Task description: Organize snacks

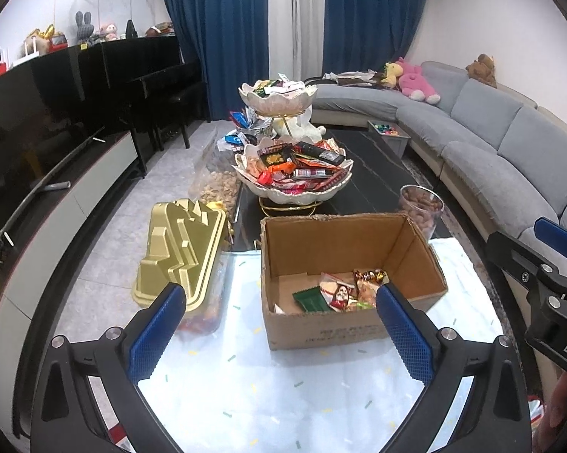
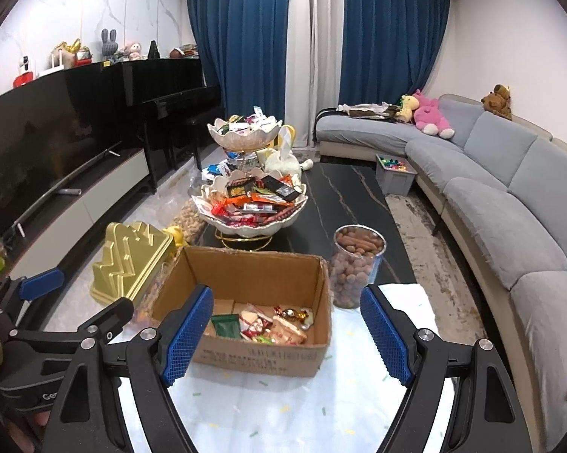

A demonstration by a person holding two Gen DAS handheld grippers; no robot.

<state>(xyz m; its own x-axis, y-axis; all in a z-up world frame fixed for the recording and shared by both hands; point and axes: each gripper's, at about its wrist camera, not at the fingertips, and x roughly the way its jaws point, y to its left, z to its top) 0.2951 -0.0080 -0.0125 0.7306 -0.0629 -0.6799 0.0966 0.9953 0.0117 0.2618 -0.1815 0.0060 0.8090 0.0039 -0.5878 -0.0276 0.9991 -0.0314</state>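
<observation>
An open cardboard box point(image 1: 332, 245) point(image 2: 245, 271) stands on the white speckled cover point(image 1: 283, 396) at the near end of the table. Several wrapped snacks point(image 1: 340, 290) point(image 2: 268, 322) lie on its floor. Beyond it stands a two-tier shell-shaped bowl point(image 1: 295, 188) point(image 2: 253, 222) heaped with snack packets. My left gripper point(image 1: 279, 334) hovers in front of the box, jaws wide open and empty. My right gripper point(image 2: 287, 336) hangs over the box's near wall, also open with nothing held. One blue finger of each gripper shows at the edge of the other's view point(image 1: 559, 236) point(image 2: 42, 283).
A gold moulded lid point(image 1: 181, 253) point(image 2: 132, 260) sits on a snack tub left of the box. A clear jar of nuts point(image 1: 421, 204) point(image 2: 355, 260) stands behind its right corner. A bag of peanuts point(image 1: 217, 188), a grey sofa point(image 2: 510, 204) and a grey candy bin point(image 2: 395, 177) are nearby.
</observation>
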